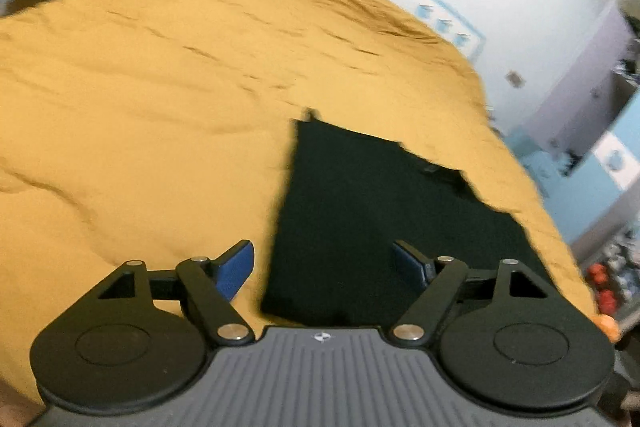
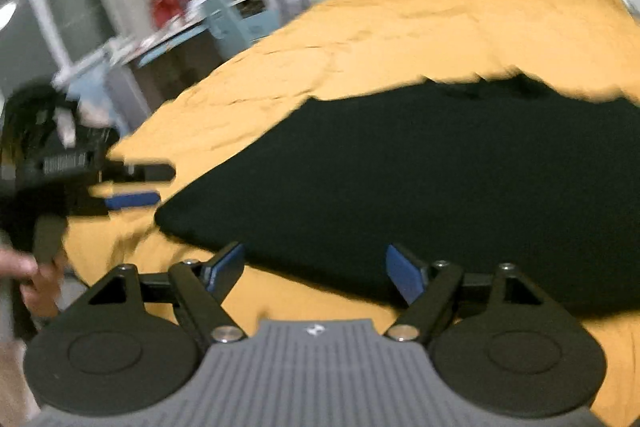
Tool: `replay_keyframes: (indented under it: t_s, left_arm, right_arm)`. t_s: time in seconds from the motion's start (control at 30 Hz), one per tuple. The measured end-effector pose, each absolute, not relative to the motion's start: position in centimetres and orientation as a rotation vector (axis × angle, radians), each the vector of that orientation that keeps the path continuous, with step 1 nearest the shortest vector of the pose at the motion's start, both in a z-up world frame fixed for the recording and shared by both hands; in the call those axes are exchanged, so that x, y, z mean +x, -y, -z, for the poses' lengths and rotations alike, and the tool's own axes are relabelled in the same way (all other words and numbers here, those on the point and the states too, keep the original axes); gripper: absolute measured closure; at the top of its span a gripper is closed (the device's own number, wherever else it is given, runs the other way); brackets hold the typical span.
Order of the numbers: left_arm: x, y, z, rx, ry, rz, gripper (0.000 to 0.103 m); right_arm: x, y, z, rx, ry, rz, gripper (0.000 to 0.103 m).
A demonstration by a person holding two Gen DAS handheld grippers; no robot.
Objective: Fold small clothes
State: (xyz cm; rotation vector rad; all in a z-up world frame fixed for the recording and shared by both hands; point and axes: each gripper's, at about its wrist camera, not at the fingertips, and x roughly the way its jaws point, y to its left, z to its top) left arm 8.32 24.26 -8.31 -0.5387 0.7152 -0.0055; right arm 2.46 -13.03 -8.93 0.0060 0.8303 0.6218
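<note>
Both grippers stood spread and empty above the mustard-yellow bedspread [image 1: 140, 99]. The flat black cloth garment [image 2: 420, 179] lay directly ahead of the right gripper [image 2: 316, 273], long axis crosswise; the left gripper [image 1: 324, 267] hovered at its near corner.

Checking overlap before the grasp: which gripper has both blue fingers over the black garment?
Neither: each gripper, left and right, has only one finger over the black garment; the other is over the yellow bedspread.
</note>
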Motion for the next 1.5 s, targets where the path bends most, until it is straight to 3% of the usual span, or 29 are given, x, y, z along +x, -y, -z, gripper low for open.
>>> replay_keyframes:
  t_s: [0.2, 0.43, 0.77, 0.87, 0.93, 1.03, 1.5]
  left_arm:
    - [8.0, -26.8, 9.5, -0.596, -0.759, -0.048, 0.012]
    - [9.7, -28.5, 9.9, -0.654, -0.756, 0.023, 0.012]
    - [19.0, -32.0, 12.1, -0.802, -0.791, 0.228, 0.012]
    - [22.3, -32.3, 13.6, -0.820, -0.820, 0.264, 0.012]
    - [24.3, -32.0, 14.8, -0.827, -0.862, 0.268, 0.012]
    - [27.0, -31.2, 16.2, -0.833, -0.901, 0.300, 0.012]
    - [37.0, -28.9, 21.1, -0.984, -0.992, 0.420, 0.009]
  right_arm:
    - [0.2, 5.0, 11.1, -0.422, -0.734, -0.635, 0.032]
    - [-0.5, -0.9, 13.7, -0.609, -0.598, -0.658, 0.032]
    - [0.1, -8.5, 15.8, -0.805, -0.432, -0.580, 0.034]
    - [0.8, -9.3, 16.0, -0.799, -0.439, -0.564, 0.050]
    - [1.2, -9.3, 16.1, -0.768, -0.470, -0.573, 0.073]
    - [0.9, -9.5, 16.5, -0.771, -0.470, -0.577, 0.083]
    - [1.5, -8.7, 16.3, -0.683, -0.509, -0.598, 0.084]
